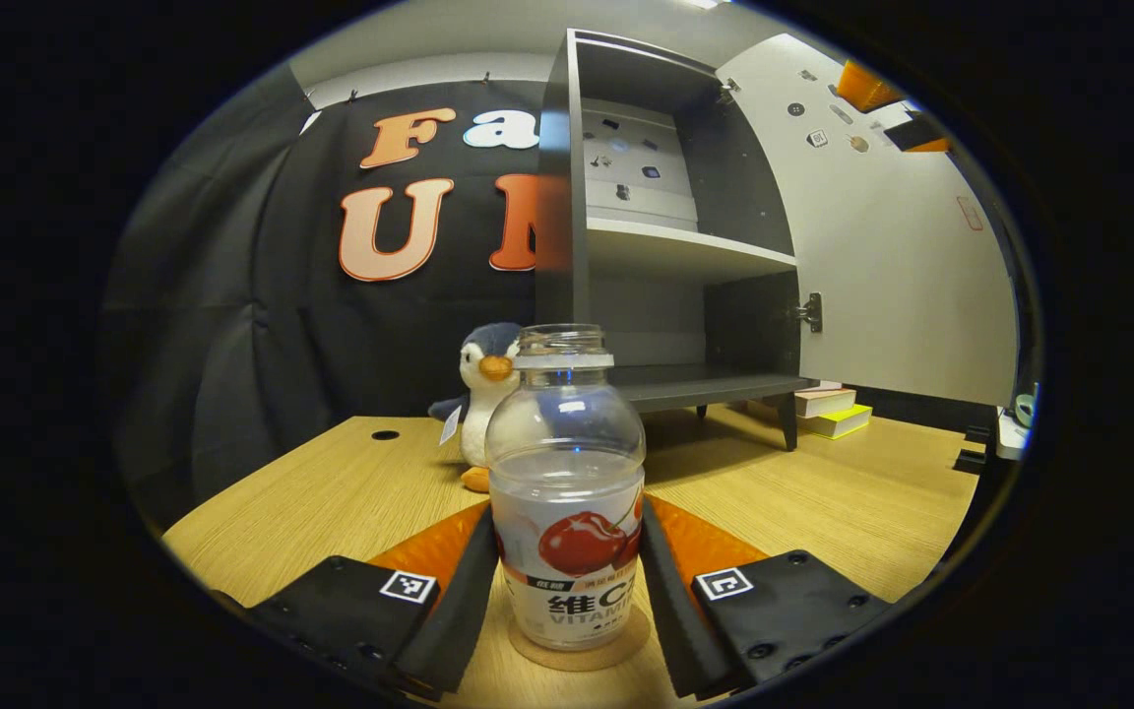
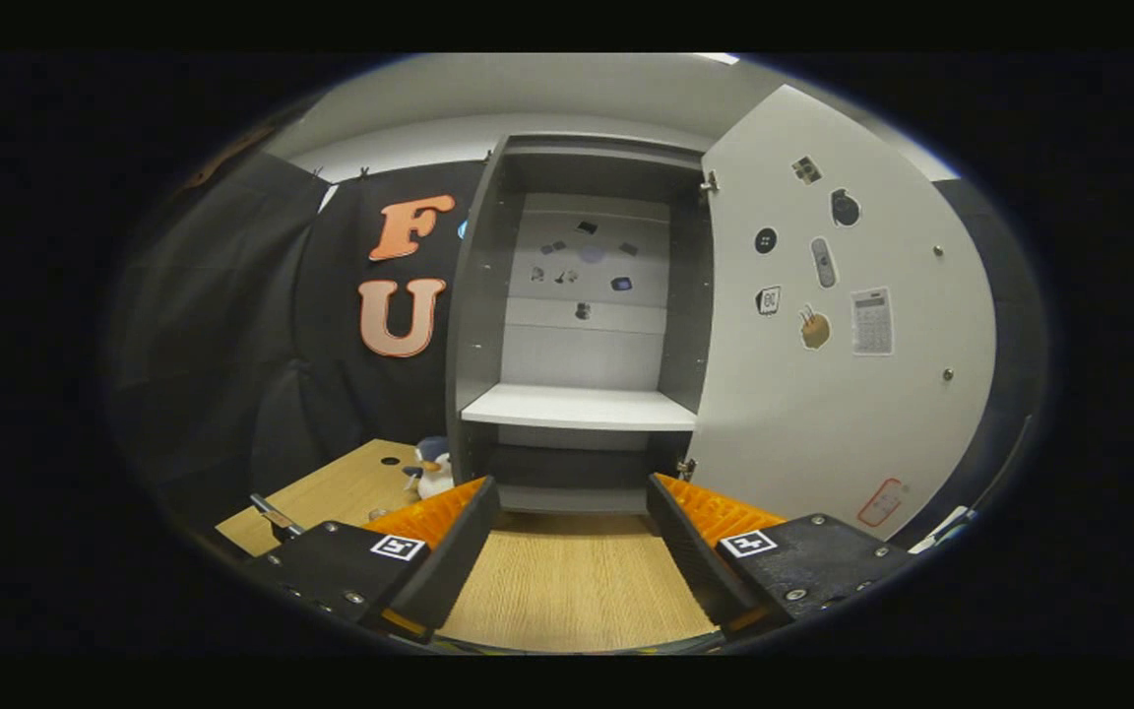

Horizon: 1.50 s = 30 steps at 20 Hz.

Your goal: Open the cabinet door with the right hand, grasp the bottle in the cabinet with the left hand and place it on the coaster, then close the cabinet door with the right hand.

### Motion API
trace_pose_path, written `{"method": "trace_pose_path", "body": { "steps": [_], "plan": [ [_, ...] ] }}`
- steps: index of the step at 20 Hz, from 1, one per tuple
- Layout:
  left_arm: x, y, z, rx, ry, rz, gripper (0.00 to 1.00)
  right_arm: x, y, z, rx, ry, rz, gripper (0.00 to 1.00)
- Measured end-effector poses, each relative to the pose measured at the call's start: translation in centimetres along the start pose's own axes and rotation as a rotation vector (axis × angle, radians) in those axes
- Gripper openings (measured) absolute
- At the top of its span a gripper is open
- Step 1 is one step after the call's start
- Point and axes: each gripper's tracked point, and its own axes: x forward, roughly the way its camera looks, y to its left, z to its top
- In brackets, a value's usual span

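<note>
A clear, capless bottle (image 1: 567, 492) with a cherry label stands upright on a round cork coaster (image 1: 582, 655) on the wooden table (image 1: 331, 492). My left gripper (image 1: 567, 551) is shut on it, one finger pressing each side of the label. The grey cabinet (image 1: 665, 251) stands behind with its white door (image 1: 882, 256) swung wide to the right. In the right gripper view the cabinet (image 2: 577, 404) faces me with bare shelves, and the door (image 2: 823, 394) carries stickers. My right gripper (image 2: 572, 512) is open with nothing between its fingers, held in front of the cabinet's lower opening.
A plush penguin (image 1: 483, 394) sits just behind the bottle, left of the cabinet, and shows as the penguin (image 2: 429, 468) in the right gripper view. Stacked books (image 1: 828, 409) lie under the open door. A cable hole (image 1: 385, 434) marks the table's far left.
</note>
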Motion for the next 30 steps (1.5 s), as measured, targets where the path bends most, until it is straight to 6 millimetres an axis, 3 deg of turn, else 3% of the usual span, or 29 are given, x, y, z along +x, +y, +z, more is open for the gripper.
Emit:
{"method": "trace_pose_path", "body": {
  "steps": [9, 15, 17, 22, 30],
  "plan": [
    [-0.3, 0.0, -0.1, -0.020, 0.014, -0.003, 0.84, 0.3, 0.3, -0.7, 0.027, 0.016, -0.005, 0.93],
    [-0.4, -0.3, 0.1, -0.023, 0.020, -0.026, 0.86, -0.2, 0.5, -0.8, 0.032, 0.021, -0.007, 0.93],
    [-0.4, -0.2, 0.2, -0.034, 0.023, -0.025, 0.93, -0.5, 0.6, -0.7, 0.029, 0.021, -0.007, 0.93],
    [-0.3, 0.0, 0.6, -0.035, 0.032, -0.018, 0.94, -1.1, 0.7, -0.3, 0.030, 0.013, -0.011, 0.93],
    [0.2, 0.1, 4.6, -0.024, 0.002, -0.019, 0.95, -2.9, -0.4, 1.1, 0.079, -0.025, -0.022, 0.93]
  ]
}}
